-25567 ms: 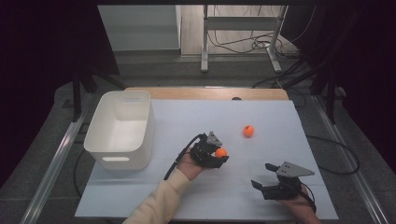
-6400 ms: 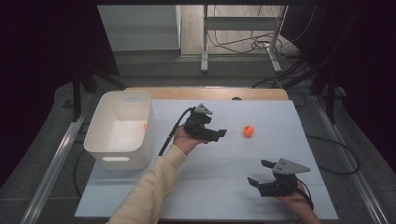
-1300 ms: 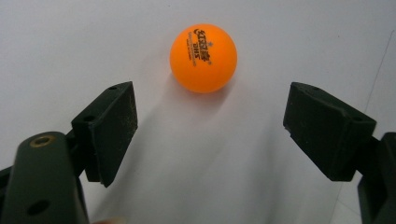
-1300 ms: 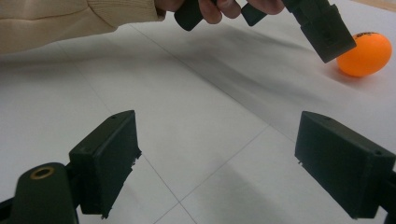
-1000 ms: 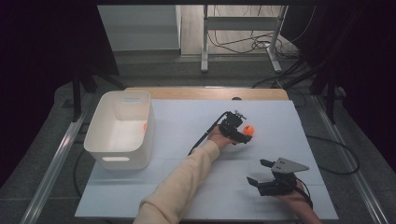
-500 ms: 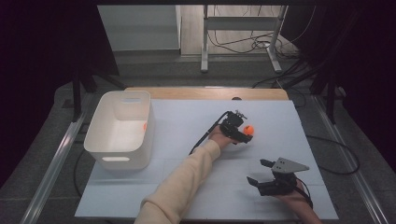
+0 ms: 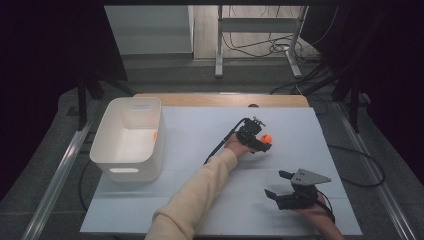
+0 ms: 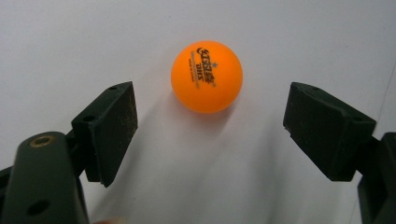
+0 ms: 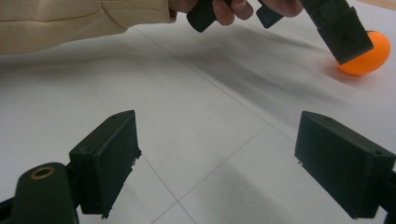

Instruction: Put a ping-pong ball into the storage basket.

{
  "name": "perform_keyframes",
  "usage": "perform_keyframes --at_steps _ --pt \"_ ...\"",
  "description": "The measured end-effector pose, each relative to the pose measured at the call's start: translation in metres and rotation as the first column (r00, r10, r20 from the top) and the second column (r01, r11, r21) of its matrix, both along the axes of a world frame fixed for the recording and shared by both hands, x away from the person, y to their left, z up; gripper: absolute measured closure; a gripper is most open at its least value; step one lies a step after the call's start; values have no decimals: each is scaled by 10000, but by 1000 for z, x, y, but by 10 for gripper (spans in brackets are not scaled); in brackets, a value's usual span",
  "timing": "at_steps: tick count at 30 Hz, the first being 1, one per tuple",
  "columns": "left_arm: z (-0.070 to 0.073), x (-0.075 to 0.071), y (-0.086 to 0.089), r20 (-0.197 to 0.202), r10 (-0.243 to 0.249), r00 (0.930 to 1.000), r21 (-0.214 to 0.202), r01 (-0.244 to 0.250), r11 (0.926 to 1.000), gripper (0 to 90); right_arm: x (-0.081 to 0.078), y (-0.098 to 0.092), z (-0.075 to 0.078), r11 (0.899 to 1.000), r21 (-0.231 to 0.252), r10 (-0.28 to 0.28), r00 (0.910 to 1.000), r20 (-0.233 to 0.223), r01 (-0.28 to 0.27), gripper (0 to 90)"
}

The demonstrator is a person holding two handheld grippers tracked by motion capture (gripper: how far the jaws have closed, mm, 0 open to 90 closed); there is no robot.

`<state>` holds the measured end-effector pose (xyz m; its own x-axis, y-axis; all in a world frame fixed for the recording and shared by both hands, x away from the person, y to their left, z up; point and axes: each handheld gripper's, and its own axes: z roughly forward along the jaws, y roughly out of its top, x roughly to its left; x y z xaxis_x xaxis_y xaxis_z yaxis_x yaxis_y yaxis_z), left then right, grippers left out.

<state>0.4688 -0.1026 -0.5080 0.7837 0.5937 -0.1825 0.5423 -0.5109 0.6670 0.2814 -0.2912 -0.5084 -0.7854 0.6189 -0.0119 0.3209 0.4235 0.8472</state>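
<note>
The orange ball (image 8: 206,76) lies on the white table (image 7: 200,135), right of the middle and well apart from the white bin (image 7: 127,137), in which a second orange ball (image 7: 155,135) rests against the right wall. The left gripper (image 8: 208,126) hangs over the ball with its jaws spread wide, the ball sitting between and just beyond the two pads, touching neither. The right gripper (image 9: 217,163) is near the table's front edge, well apart from the ball, its jaws open with nothing between them.
</note>
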Motion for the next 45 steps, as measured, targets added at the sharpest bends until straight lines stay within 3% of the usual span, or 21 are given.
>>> perform_keyframes --at_steps 33,45 --pt "-5 7 -11 -38 -47 10000 112 48 9999 187 1 -1 1 10000 77 -43 10000 -26 43 142" --pt "-6 10 -13 171 -80 9998 158 77 9998 226 1 -2 1 9999 92 -51 10000 -16 51 141"
